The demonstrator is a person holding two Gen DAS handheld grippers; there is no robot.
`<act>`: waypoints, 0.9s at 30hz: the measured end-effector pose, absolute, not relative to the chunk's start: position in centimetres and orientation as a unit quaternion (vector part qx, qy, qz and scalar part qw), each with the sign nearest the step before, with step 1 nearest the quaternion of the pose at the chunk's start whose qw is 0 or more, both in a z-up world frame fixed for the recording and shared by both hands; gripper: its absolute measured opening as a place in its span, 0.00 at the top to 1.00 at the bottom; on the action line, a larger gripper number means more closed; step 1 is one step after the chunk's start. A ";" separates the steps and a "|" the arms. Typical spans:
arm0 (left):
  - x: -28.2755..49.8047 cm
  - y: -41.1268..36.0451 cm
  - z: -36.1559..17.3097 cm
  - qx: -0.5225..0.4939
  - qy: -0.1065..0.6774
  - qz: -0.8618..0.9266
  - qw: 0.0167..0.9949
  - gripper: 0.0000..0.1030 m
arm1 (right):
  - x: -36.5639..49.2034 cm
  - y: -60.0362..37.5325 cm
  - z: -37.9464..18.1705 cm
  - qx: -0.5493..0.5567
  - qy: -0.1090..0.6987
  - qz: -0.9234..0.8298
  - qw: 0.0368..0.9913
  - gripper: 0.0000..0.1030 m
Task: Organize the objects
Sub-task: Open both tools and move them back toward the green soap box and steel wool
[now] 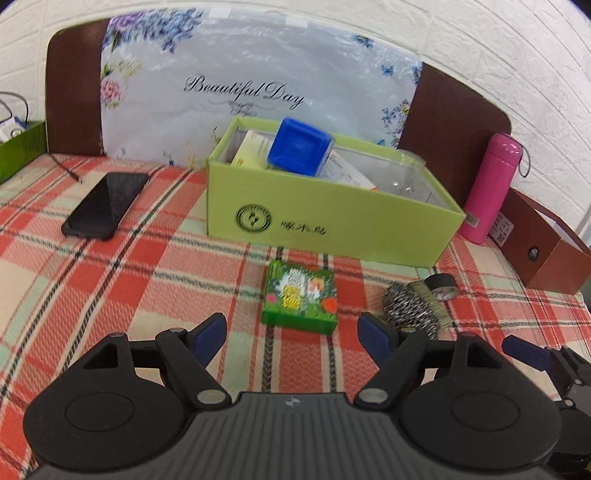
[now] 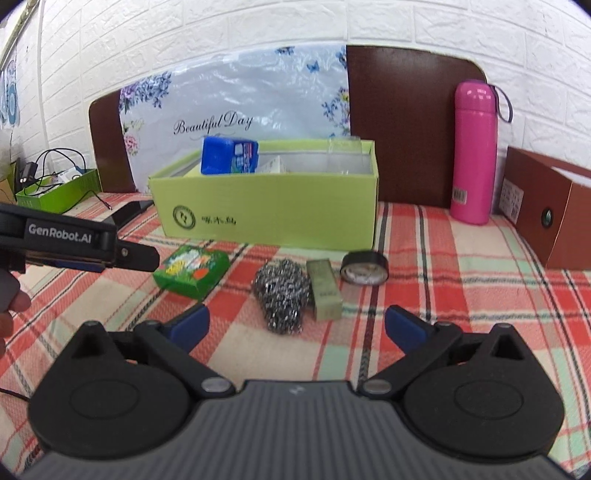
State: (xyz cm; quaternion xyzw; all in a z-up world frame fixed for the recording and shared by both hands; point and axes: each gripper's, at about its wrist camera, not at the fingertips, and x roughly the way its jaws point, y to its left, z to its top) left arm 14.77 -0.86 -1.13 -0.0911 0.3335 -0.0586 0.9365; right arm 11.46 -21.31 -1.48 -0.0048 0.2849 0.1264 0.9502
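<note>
Plaid cloth (image 1: pixel 110 288) in red, cream and pale green covers the surface where everything sits. My left gripper (image 1: pixel 291 334) is released, blue-padded fingers spread wide, nothing between them; it hovers just short of the small green printed box (image 1: pixel 300 297), which lies flat on the cloth. My right gripper (image 2: pixel 297 326) is likewise released and holds nothing, fingers apart near the steel wool scourer (image 2: pixel 282 295). Just beside the scourer, on its right, lies a small olive-green carton (image 2: pixel 325 291), and beyond that a roll of black tape (image 2: pixel 364 267) lies tilted on the cloth. Behind this row stands the lime-green cardboard box (image 1: pixel 325 218), open-topped, holding a blue plastic container (image 1: pixel 299 149) that leans above the rim, some paper cartons and a bit of clear plastic. Left of that box: a black smartphone (image 1: pixel 105 205), face up, with a cable end near it. Right of it: a pink thermos flask (image 2: pixel 472 151), upright, near a brown cardboard box (image 2: pixel 546 210). At the back, a dark brown headboard (image 2: pixel 410 122) with a floral "Beautiful Day" plastic bag (image 1: pixel 243 85) leaning against it, before a white brick-pattern wall (image 2: pixel 295 26).
</note>
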 end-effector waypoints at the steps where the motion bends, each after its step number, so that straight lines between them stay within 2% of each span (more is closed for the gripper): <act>1: 14.9 -0.7 -1.5 -0.092 0.336 -0.056 0.936 0.21 | 11.5 -21.1 -1.8 -0.007 0.284 0.128 0.950 0.00; 4: 15.5 -0.5 -2.3 -0.091 0.339 -0.057 0.935 0.21 | 12.2 -20.3 -2.4 -0.018 0.279 0.129 0.952 0.02; 8: 16.0 -0.6 -2.6 -0.087 0.337 -0.066 0.935 0.21 | 13.9 -19.3 -2.9 -0.025 0.271 0.144 0.952 0.20; 11: 16.6 -0.9 -2.7 -0.081 0.340 -0.068 0.934 0.22 | 15.0 -18.5 -3.2 -0.039 0.278 0.136 0.950 0.28; 17: 18.4 -1.5 -2.6 -0.079 0.344 -0.068 0.933 0.21 | 15.9 -18.3 -3.5 -0.040 0.278 0.130 0.951 0.30; 19: 19.4 -2.1 -2.8 -0.076 0.347 -0.074 0.932 0.22 | 16.1 -18.3 -3.6 -0.039 0.278 0.128 0.951 0.35; 22: 20.7 -2.9 -3.2 -0.064 0.357 -0.071 0.929 0.21 | 16.2 -18.2 -3.6 -0.045 0.277 0.128 0.951 0.48; 24: 21.3 -3.2 -3.5 -0.065 0.366 -0.076 0.925 0.21 | 16.2 -18.2 -3.6 -0.048 0.278 0.130 0.950 0.64; 27: 21.7 -3.6 -3.8 -0.057 0.366 -0.074 0.926 0.21 | 15.9 -18.3 -3.3 -0.045 0.284 0.131 0.949 0.68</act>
